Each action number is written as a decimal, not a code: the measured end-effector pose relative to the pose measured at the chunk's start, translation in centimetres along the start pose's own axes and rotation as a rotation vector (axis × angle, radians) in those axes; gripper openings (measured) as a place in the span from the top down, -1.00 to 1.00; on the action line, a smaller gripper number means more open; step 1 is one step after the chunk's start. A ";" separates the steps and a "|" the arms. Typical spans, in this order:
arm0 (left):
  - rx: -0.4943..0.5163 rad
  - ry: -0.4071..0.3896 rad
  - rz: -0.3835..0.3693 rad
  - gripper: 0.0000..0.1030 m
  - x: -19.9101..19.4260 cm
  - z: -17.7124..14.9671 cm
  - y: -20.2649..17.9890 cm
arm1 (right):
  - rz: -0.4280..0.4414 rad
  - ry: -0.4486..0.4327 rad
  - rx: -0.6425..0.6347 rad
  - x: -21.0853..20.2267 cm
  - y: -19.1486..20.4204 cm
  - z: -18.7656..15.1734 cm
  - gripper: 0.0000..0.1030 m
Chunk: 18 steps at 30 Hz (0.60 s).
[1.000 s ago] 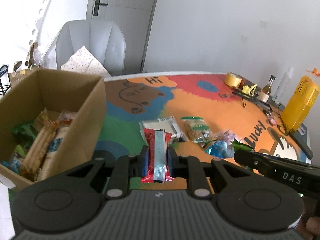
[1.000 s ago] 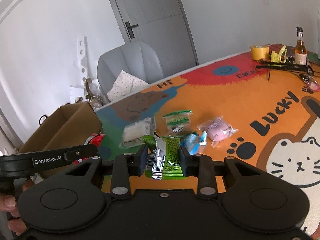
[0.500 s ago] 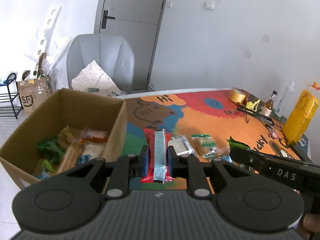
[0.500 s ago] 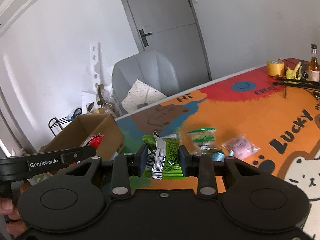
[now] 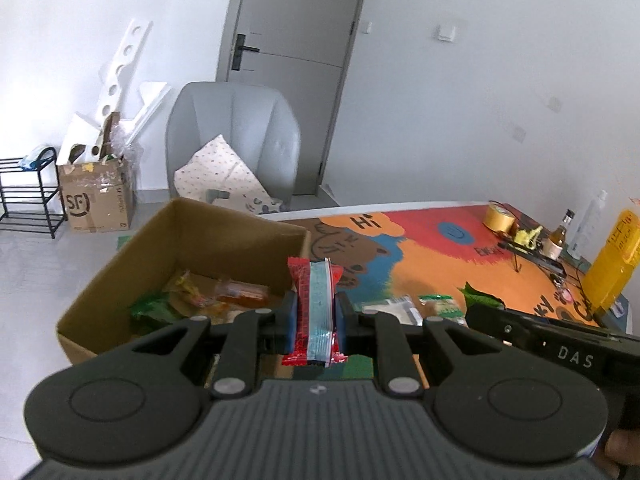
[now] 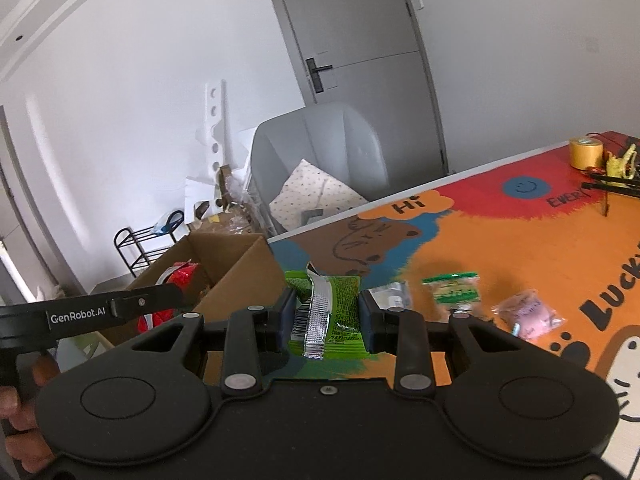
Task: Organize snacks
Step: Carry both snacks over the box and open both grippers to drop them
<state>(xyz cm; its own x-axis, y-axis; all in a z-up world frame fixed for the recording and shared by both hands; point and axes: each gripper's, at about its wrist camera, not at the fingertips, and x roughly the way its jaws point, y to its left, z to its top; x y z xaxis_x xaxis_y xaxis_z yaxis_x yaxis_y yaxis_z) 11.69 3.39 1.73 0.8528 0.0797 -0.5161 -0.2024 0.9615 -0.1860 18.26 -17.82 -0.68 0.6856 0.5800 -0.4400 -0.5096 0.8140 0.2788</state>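
- Left wrist view: my left gripper (image 5: 316, 314) is clamped tight on a red snack bar with a pale blue stripe (image 5: 314, 308), which stands on edge between the pads and pokes out past the fingertips.
- That bar hangs over the near right corner of the open cardboard box (image 5: 120, 264), clear of the table mat (image 5: 440, 264).
- Inside the box lie several packets already: a green one (image 5: 150, 308) toward the left wall, an orange one (image 5: 240, 294) near the middle.
- Right of the box, on the mat, rest a clear-and-white packet (image 5: 396, 306) and a green-topped cracker packet (image 5: 442, 304), side by side.
- Right wrist view: my right gripper (image 6: 326, 314) pinches a green wrapper with a silver back seam (image 6: 326, 312), its pads pressing both sides and the seam facing up.
- This wrapper sits just right of the box's right wall (image 6: 240, 276), lifted off the mat.
- Further right of the box, on the mat, lie the green-topped cracker packet (image 6: 454, 290) and a pink packet (image 6: 528, 314), apart from each other.
- Behind the box stands a grey chair (image 5: 232, 140) with a dotted cushion (image 5: 220, 176) on its seat.
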 end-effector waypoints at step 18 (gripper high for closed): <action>-0.107 -0.017 0.093 0.65 0.3 1.4 6.8 | 0.045 0.007 -0.038 2.8 3.6 1.1 0.39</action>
<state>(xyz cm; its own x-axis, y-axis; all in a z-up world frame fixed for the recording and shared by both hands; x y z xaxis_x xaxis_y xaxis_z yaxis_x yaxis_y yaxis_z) 11.27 10.37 1.44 0.8359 0.1726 -0.5211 -0.3305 0.9162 -0.2267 18.91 -13.26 -0.01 0.6580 0.6155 -0.4337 -0.5591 0.7852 0.2662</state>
